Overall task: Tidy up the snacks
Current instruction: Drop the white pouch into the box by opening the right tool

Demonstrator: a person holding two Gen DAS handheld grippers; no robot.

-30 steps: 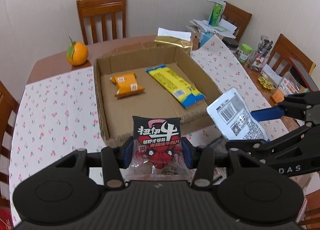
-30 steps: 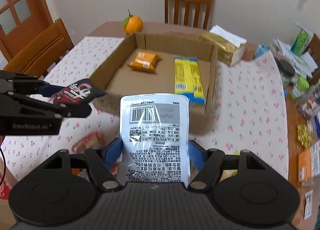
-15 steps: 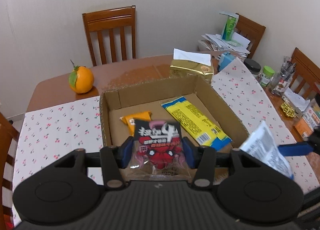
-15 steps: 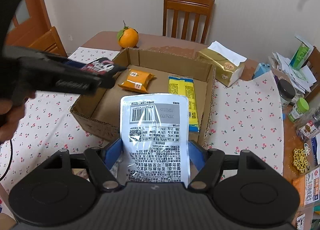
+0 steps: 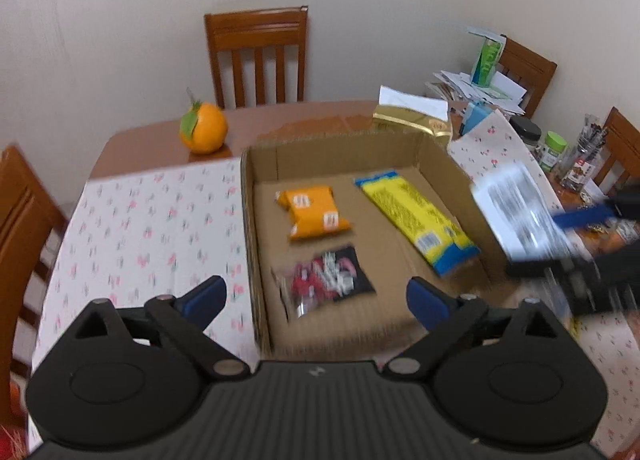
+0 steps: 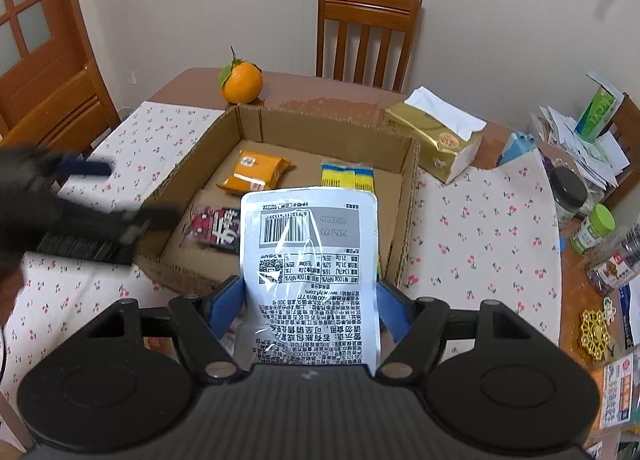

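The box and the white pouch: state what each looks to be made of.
The box looks like plain brown corrugated cardboard, matte, with fluting showing along its cut rims. The white pouch, clamped in the right gripper, appears to be glossy plastic film: light glints off its creases. Whether it is foil-lined cannot be told.

I see the cardboard box (image 5: pixel 256 244) on the table (image 5: pixel 304 120) ahead of me. In it, the beef snack packet (image 5: pixel 328 280) lies nearest, the small wrapped cake (image 5: pixel 314 212) behind it, the long packet (image 5: pixel 416 224) to their right. The orange (image 5: pixel 203 128) sits behind the box's left corner, the tissue pack (image 5: pixel 412 116) behind its right.
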